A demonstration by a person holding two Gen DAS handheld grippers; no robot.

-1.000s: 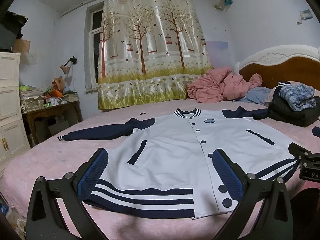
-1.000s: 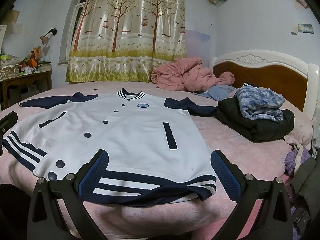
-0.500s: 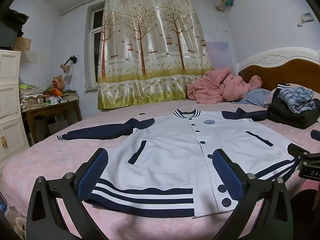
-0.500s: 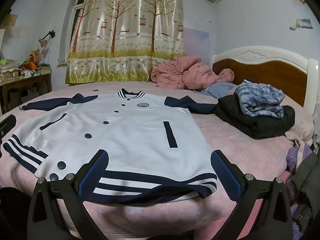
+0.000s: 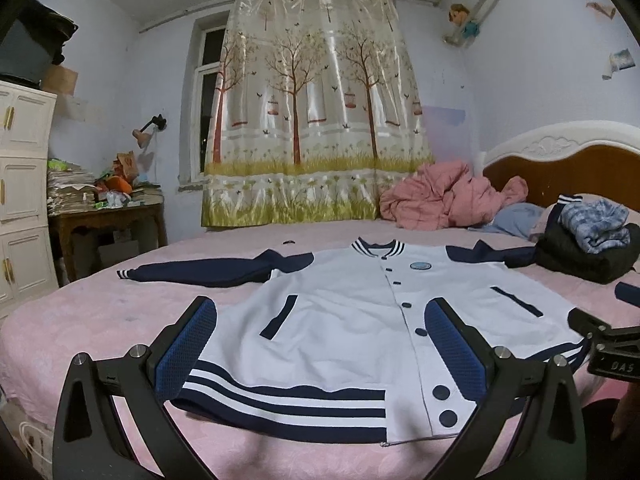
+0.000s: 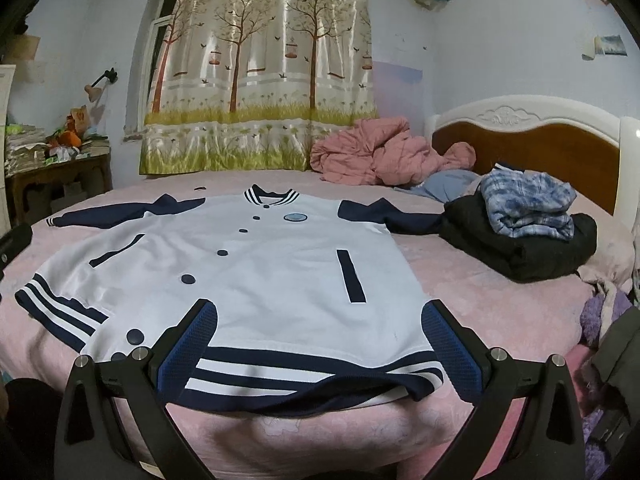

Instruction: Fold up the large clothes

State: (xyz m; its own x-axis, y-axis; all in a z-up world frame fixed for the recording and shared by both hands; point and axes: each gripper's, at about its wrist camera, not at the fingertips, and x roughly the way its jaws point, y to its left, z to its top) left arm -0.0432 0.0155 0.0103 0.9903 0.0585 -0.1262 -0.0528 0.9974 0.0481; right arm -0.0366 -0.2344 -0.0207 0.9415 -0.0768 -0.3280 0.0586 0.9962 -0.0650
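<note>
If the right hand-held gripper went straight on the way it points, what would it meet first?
Most likely the striped hem of the white jacket, which lies between the open right hand-held gripper fingers at the bed edge; height above it is unclear.

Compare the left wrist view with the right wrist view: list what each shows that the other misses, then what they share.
Only the left wrist view shows the tall white drawer cabinet and the left gripper, open.

Only the right wrist view shows the purple fuzzy cloth at the bed's edge and the right gripper, open.

Both show the white varsity jacket with navy sleeves spread flat on the pink bed, and the tree-print curtain.
</note>
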